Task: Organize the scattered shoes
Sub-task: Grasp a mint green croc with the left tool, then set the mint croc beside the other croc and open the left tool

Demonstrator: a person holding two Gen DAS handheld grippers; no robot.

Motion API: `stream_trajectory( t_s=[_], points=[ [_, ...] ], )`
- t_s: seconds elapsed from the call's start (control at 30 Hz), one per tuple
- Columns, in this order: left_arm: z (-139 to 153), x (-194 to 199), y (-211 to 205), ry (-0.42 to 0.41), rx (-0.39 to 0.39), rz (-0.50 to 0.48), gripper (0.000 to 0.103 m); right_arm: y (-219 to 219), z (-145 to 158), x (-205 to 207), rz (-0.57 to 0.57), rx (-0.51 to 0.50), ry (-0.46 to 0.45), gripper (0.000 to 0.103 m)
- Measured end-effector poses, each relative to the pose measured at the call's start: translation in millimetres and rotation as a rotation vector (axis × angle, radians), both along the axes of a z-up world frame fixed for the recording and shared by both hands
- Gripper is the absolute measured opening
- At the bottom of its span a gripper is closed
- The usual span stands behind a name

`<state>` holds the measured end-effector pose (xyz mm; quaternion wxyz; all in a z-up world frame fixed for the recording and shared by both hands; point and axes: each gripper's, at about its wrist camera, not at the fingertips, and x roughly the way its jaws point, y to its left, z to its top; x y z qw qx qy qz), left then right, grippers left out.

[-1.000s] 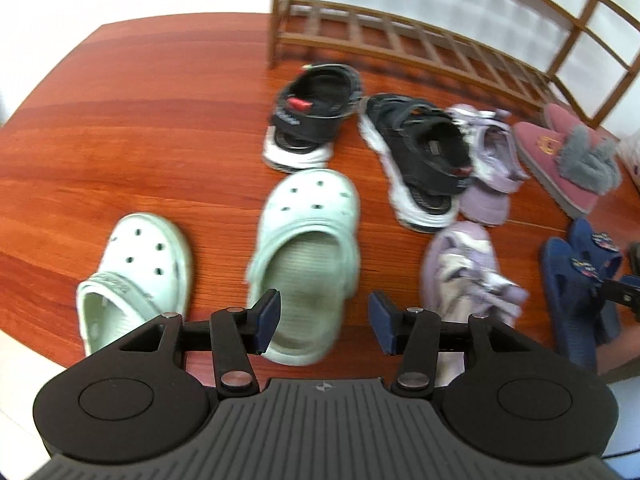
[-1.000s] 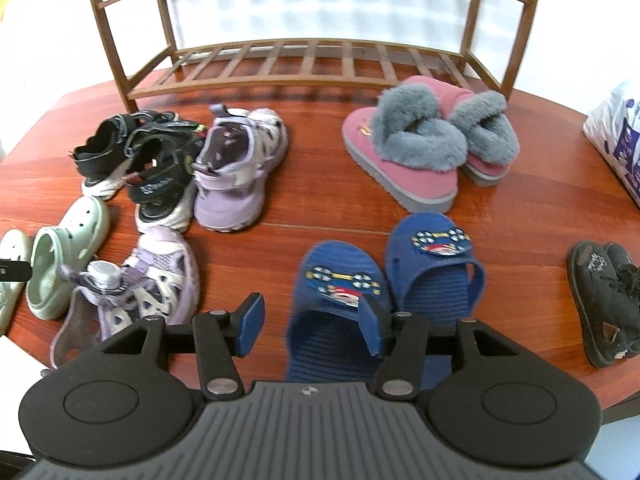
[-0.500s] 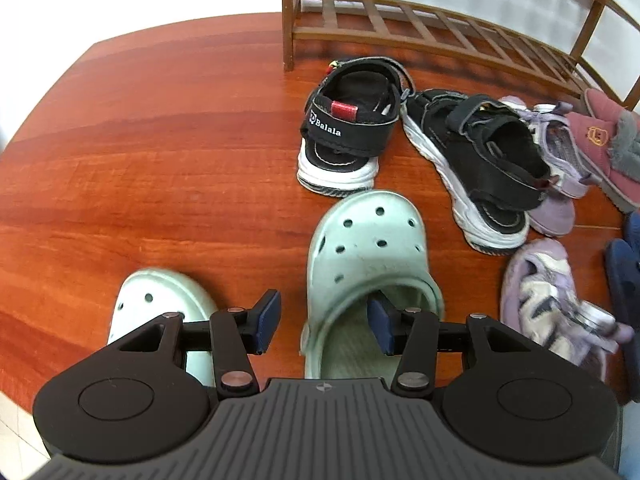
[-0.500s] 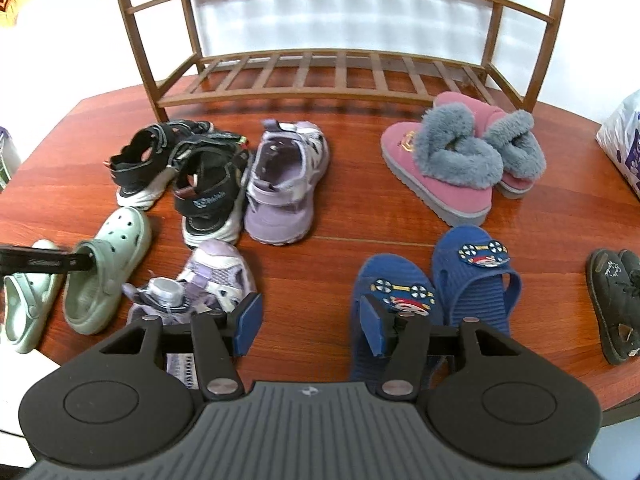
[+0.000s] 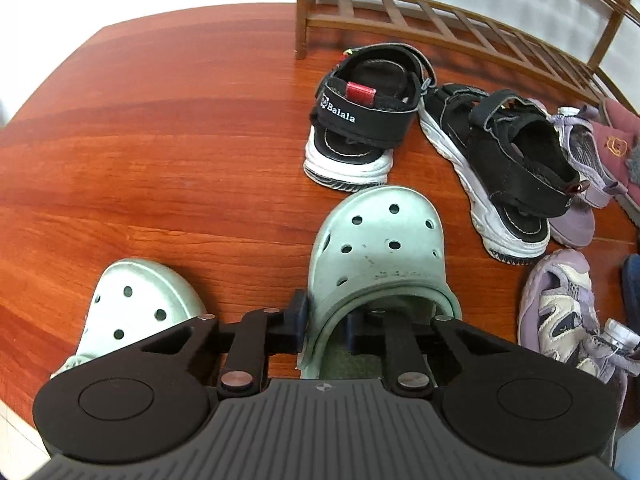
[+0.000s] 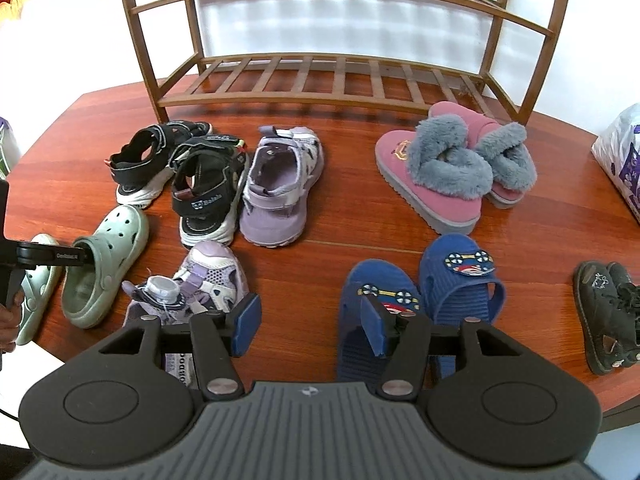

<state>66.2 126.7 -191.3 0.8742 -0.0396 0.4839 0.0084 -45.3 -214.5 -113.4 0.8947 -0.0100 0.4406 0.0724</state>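
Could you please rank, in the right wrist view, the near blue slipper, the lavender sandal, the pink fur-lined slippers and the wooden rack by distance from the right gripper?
1. Near blue slipper, under the right gripper.
2. Lavender sandal, ahead left.
3. Pink fur-lined slippers, ahead right.
4. Wooden rack, at the back.

On the table (image 6: 360, 232), the shoe rack (image 6: 336, 76) stands at twelve o'clock. Before it, at eleven, two sandals (image 6: 200, 176) lie side by side, a sneaker (image 6: 280, 188) just to their right. At one o'clock sit two fur-lined slippers (image 6: 452, 168). The clogs (image 6: 108, 260) lie at nine, a second sneaker (image 6: 200, 284) to their right, two slides (image 6: 424, 292) at five, and two dark shoes (image 6: 608, 312) at three.
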Motion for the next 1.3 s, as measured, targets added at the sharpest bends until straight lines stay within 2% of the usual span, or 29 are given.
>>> stream_trajectory(
  t_s=[0.3,0.47,0.67,0.7,0.83,1.0,1.3],
  points=[
    [39,-22,30,-0.044,-0.041,0.083,0.015,12,2,3,0.092,0.032,-0.012,0.061],
    [64,-36,53,-0.072,-0.073,0.128,0.015,47,2,6,0.121,0.052,-0.02,0.061],
    [87,-50,98,-0.078,-0.083,0.114,0.016,88,4,7,0.144,0.081,-0.027,0.061],
    [91,-52,107,-0.084,-0.077,0.107,0.016,114,9,4,0.147,0.102,-0.03,0.061],
    [101,-58,143,-0.087,-0.053,0.094,0.016,164,5,-1,0.171,0.132,-0.025,0.062],
    [94,-63,183,-0.058,-0.031,0.081,0.016,224,-9,-5,0.209,0.154,0.0,0.062],
    [51,-61,230,0.008,-0.026,0.094,0.017,278,-20,-12,0.206,0.137,0.02,0.062]
  ],
)
